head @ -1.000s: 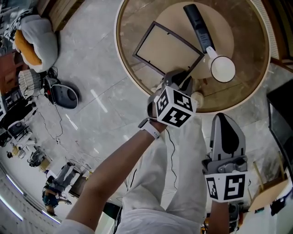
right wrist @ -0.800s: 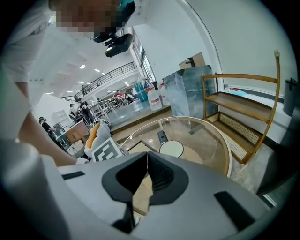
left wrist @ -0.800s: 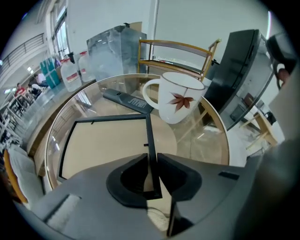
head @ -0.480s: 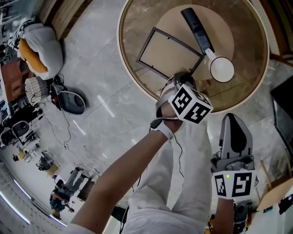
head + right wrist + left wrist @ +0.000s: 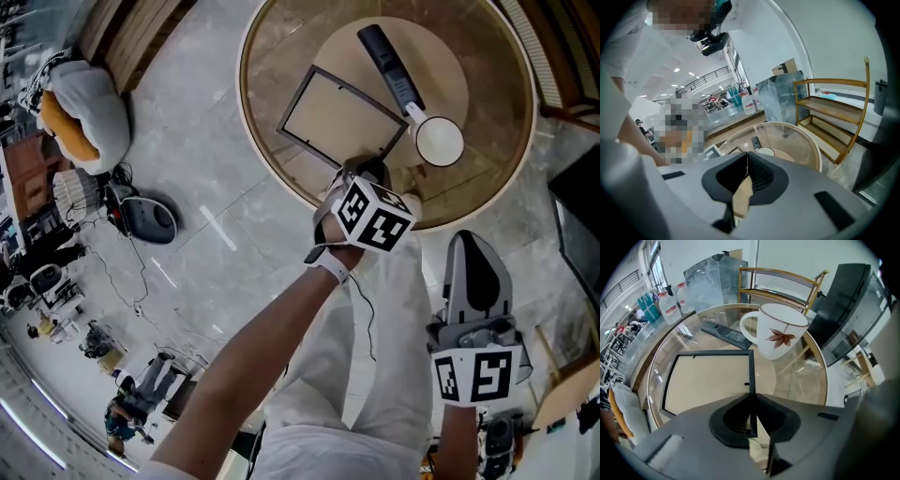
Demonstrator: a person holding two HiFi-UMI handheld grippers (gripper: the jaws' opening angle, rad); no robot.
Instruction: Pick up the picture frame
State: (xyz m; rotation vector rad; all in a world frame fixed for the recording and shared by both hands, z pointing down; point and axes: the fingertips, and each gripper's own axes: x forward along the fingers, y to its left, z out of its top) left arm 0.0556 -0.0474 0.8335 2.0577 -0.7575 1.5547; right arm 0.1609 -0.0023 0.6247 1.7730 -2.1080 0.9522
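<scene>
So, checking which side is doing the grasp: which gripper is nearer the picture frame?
Left. The left gripper is shut on the near edge of the picture frame; the right gripper hangs by the person's body, clear of the frame, jaws together.

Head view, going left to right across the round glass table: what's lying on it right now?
picture frame → remote → mug
</scene>
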